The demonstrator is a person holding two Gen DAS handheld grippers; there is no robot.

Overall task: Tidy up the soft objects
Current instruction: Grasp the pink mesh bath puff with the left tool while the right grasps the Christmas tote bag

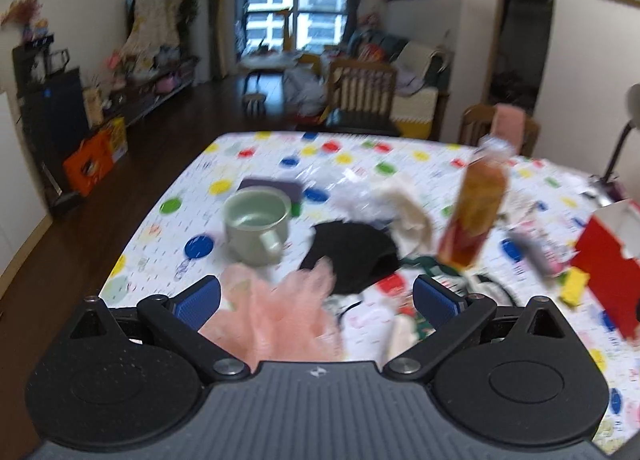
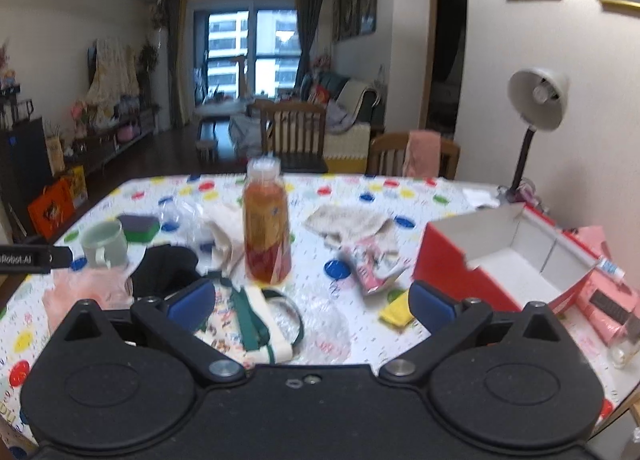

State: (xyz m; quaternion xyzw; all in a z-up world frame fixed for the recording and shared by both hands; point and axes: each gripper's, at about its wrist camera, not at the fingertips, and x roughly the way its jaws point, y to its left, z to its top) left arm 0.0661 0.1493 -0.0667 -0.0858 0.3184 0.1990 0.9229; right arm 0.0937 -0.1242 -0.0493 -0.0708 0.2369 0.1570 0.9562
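Note:
In the left wrist view my left gripper (image 1: 318,300) is open and wide. A fluffy pink cloth (image 1: 276,312) lies blurred between its fingers, not pinched. Just beyond it lie a black cloth (image 1: 352,256) and a crumpled white cloth (image 1: 404,203). My right gripper (image 2: 310,300) is open too, hanging over a patterned fabric piece with green straps (image 2: 240,324) and a clear plastic bag (image 2: 326,326). A beige cloth (image 2: 352,223) lies in mid-table. The black cloth (image 2: 164,268) and pink cloth (image 2: 84,288) show at the left.
An amber drink bottle (image 2: 267,227) stands in the middle of the dotted tablecloth (image 2: 400,195). A green mug (image 1: 256,223) and a sponge (image 1: 272,185) sit at the left. An open red box (image 2: 500,256), a pink packet (image 2: 374,264), a yellow sponge (image 2: 396,310) and a desk lamp (image 2: 538,99) are on the right.

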